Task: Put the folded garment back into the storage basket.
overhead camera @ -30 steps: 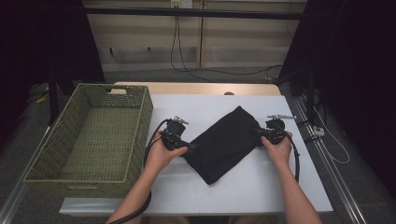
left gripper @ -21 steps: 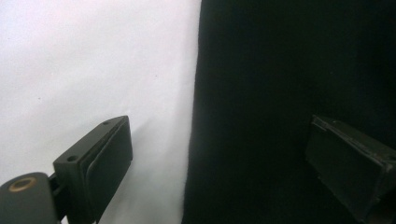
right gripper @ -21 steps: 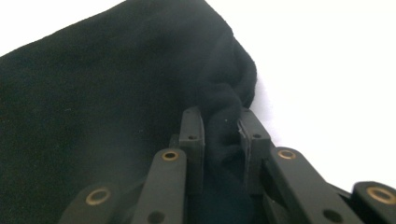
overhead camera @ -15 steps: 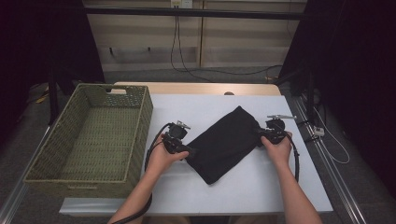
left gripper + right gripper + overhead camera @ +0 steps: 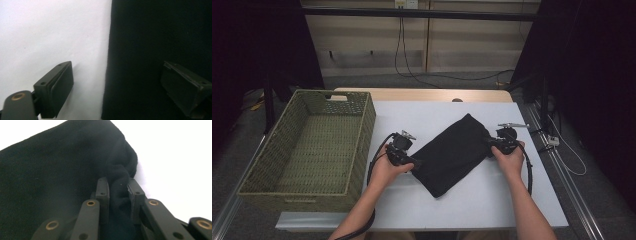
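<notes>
Pinching black cloth (image 5: pixel 452 152) mid-table: right gripper (image 5: pixel 495 145) clenched on its right corner.
Left gripper (image 5: pixel 413 162) released, jaws just narrowing astride the left edge; basket (image 5: pixel 362 135) close left, bare table (image 5: pixel 492 200) near.

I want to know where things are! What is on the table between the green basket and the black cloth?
In the high view, the left claw and its hand, between the basket and the cloth.

The white table (image 5: pixel 472 200) lies bare around the black cloth (image 5: pixel 452 155); the wicker basket (image 5: pixel 362 150) walls off its left side.
</notes>
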### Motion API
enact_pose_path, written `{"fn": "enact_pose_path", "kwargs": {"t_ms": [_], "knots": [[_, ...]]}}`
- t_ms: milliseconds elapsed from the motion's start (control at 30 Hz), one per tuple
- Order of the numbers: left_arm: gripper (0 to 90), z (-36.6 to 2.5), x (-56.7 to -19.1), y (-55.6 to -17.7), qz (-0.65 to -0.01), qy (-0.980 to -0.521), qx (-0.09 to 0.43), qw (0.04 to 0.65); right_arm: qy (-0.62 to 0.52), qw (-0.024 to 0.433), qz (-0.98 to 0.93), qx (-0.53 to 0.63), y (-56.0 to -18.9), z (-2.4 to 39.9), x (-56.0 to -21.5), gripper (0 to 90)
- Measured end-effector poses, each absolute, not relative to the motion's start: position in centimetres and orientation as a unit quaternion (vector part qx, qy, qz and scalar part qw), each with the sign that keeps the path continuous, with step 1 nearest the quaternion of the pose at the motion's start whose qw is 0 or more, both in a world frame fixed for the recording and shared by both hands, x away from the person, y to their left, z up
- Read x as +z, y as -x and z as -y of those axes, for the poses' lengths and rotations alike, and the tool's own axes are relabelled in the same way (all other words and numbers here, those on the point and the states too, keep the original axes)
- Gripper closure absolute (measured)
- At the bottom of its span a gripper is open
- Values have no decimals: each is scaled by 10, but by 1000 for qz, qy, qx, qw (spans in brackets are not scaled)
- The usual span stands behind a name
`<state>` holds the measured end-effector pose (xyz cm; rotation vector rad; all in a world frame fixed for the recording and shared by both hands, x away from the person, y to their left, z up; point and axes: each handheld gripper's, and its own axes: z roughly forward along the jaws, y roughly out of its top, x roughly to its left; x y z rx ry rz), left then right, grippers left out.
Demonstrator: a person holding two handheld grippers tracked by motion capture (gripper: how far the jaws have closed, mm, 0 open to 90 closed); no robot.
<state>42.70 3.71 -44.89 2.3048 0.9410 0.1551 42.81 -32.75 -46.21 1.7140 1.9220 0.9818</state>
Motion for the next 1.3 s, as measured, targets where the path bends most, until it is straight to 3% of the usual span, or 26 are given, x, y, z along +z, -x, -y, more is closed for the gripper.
{"fn": "enact_pose_path", "kwargs": {"t_ms": [100,200,367,467,800,1300], "knots": [[208,-36,-448,-423,-359,-876,71,315,-612,191,-682,351,-428,328,-462,752],[418,-33,-444,-419,-359,-877,52,316,-613,191,-681,352,-428,328,-463,752],[695,-31,-444,-417,-362,-872,20,327,-614,195,-680,352,-427,327,-463,753],[773,-31,-444,-418,-372,-868,6,328,-615,194,-678,353,-427,327,-463,754],[815,-31,-421,-419,-376,-874,-4,309,-617,191,-673,359,-427,328,-458,779],[818,-38,-369,-423,-382,-871,-24,307,-605,205,-666,386,-423,328,-424,793]]}}
